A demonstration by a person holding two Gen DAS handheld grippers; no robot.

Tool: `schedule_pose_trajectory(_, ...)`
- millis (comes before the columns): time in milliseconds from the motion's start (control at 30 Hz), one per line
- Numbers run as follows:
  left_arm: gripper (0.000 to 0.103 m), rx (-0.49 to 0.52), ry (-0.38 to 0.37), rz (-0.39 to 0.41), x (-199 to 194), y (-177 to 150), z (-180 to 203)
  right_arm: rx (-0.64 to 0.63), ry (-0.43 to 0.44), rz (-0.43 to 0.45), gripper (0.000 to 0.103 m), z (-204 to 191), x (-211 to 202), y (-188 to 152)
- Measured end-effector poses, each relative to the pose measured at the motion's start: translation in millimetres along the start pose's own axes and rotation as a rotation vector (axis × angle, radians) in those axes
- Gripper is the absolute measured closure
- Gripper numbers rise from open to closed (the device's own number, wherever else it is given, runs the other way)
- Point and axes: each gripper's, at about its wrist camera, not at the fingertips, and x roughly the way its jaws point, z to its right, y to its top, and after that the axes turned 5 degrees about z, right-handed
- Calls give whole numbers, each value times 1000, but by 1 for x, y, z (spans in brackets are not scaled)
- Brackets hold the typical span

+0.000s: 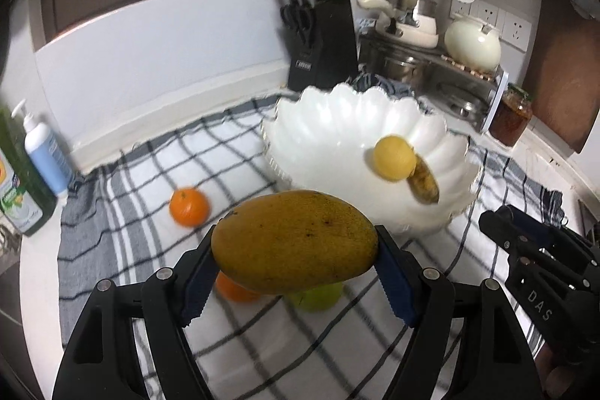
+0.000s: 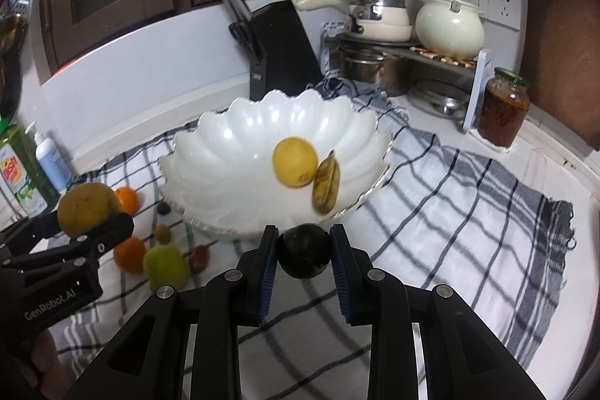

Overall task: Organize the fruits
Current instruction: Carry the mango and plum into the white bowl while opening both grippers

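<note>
My left gripper [image 1: 294,257] is shut on a yellow-brown mango [image 1: 294,240], held above the checked cloth, left of and in front of the white scalloped bowl [image 1: 322,137]. My right gripper [image 2: 303,250] is shut on a dark round plum [image 2: 304,250], held just in front of the bowl [image 2: 225,152]. A yellow lemon [image 2: 294,162] and a small spotted banana [image 2: 326,188] lie in the bowl. On the cloth left of the bowl lie two oranges [image 2: 129,254], a green apple [image 2: 165,267], and several small fruits [image 2: 163,233]. The mango also shows in the right wrist view [image 2: 88,208].
A black knife block [image 2: 279,51] stands behind the bowl. A rack with pots and a cream kettle [image 2: 450,27] is at the back right, with a jar of red sauce [image 2: 504,105] beside it. Soap bottles [image 2: 48,160] stand at the left on the checked cloth [image 2: 450,212].
</note>
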Motion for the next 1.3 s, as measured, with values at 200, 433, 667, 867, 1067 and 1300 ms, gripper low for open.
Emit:
schedule_pose_trajectory(200,26,14,-16,31,6,25,10,6,-5,23,74,10,5,20)
schedule_pose_trajectory(433,26,29,-33,36,25,45,16,2,-15,36,74,20,22,42)
schedule_pose_trajectory(667,26,29,-57,14,49,57,19,-7,-30,36,74,28,45,61)
schedule_pose_trajectory(867,26,23,-83,-43,83,60,21,-25,-38,-12,74,32,75,66)
schedule_pose_trajectory(1067,26,42,-90,-77,102,58,26,-17,-31,-59,74,37,98,62)
schedule_pose_trajectory(1300,26,43,-102,-131,121,55,31,-12,-27,-91,74,39,112,59)
